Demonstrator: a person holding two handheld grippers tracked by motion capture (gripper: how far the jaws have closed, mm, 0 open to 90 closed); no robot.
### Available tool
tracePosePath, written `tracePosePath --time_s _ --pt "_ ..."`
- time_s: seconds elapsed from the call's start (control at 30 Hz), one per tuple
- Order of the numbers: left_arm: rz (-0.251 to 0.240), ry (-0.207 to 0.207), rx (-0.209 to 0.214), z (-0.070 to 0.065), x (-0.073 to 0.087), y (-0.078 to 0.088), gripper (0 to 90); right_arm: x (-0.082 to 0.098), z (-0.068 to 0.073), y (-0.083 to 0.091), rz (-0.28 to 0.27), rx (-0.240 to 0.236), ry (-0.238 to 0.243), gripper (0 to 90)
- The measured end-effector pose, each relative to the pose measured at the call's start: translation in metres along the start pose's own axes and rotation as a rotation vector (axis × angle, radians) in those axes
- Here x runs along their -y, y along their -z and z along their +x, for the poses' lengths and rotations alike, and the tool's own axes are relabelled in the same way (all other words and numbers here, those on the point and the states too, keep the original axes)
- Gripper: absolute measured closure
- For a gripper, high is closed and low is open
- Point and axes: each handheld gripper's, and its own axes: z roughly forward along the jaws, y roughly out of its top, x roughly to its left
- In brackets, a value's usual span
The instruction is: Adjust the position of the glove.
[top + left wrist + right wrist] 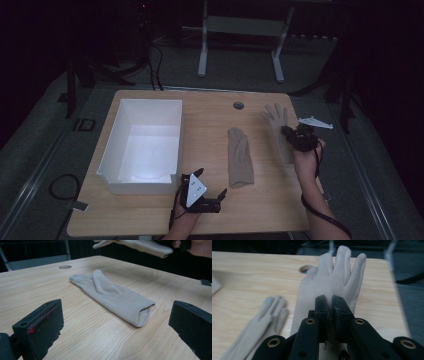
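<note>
— Black jaws of the left gripper (210,187) stand wide apart near the table's front edge, nothing between them. See that in the left gripper view too?

— Yes, one jaw at each lower corner there, with bare wood between. Just beyond them lies a beige glove (113,296), flat on the wooden table (30,290), its cuff opening turned toward the jaws and its fingers pointing away.

— From the high view that glove (239,156) sits near the middle of the table, to the right of a white bin (142,145). And the right gripper (289,132)?

— Its jaws are pressed together on a second glove (329,287), pinching the fabric around the palm. The fingers of that one spread out past the jaw tips, toward the far edge of the table.

— In the left gripper view the second glove (140,246) looks lifted off the wood, cuff end hanging free near the hand (200,247).

— Agreed, though how high I cannot tell. The flat glove (259,325) shows blurred at the lower left of the right gripper view, apart from the held one.

— Anything else?

— A round cable hole (238,105) in the tabletop near the far edge, between the two gloves. The white bin's inside looks bare.
</note>
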Motion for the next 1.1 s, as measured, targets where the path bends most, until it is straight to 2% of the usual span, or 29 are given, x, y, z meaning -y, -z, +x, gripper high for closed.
tracePosePath --time_s 0.17,0.23,0.4,0.57,0.77,0.83,0.9,0.93,1.03,1.1 --pt "0.0 0.001 0.0 0.0 0.0 0.0 0.2 0.011 -0.004 0.006 0.033 0.06 -0.053 83.3" --pt "0.0 0.001 0.001 0.0 0.0 0.0 0.2 0.022 -0.003 0.004 0.054 0.085 -0.065 83.2" --pt "0.001 0.0 0.002 0.0 0.0 0.0 0.1 0.053 -0.003 -0.005 0.107 0.103 -0.107 82.7" --pt "0.0 0.003 0.007 0.0 0.0 0.0 0.1 0.076 0.001 -0.019 0.164 0.11 -0.097 81.7" --pt "-0.001 -0.001 0.013 0.0 0.0 0.0 0.2 0.085 0.003 -0.024 0.165 0.109 -0.087 76.4" --pt "-0.001 0.001 0.014 0.0 0.0 0.0 0.2 0.082 0.002 -0.022 0.166 0.105 -0.064 70.0" --pt "-0.002 0.002 0.015 0.0 0.0 0.0 0.1 0.075 -0.001 -0.019 0.143 0.085 -0.031 63.3" --pt "-0.001 0.001 0.016 0.0 0.0 0.0 0.2 0.071 -0.003 -0.017 0.139 0.099 -0.004 63.2" --pt "-0.002 0.002 0.025 -0.001 0.0 0.0 0.1 0.06 -0.013 -0.013 0.119 0.048 0.046 61.4" --pt "-0.002 -0.002 0.024 -0.001 0.0 0.0 0.1 0.054 -0.02 -0.014 0.128 -0.031 0.102 58.1"
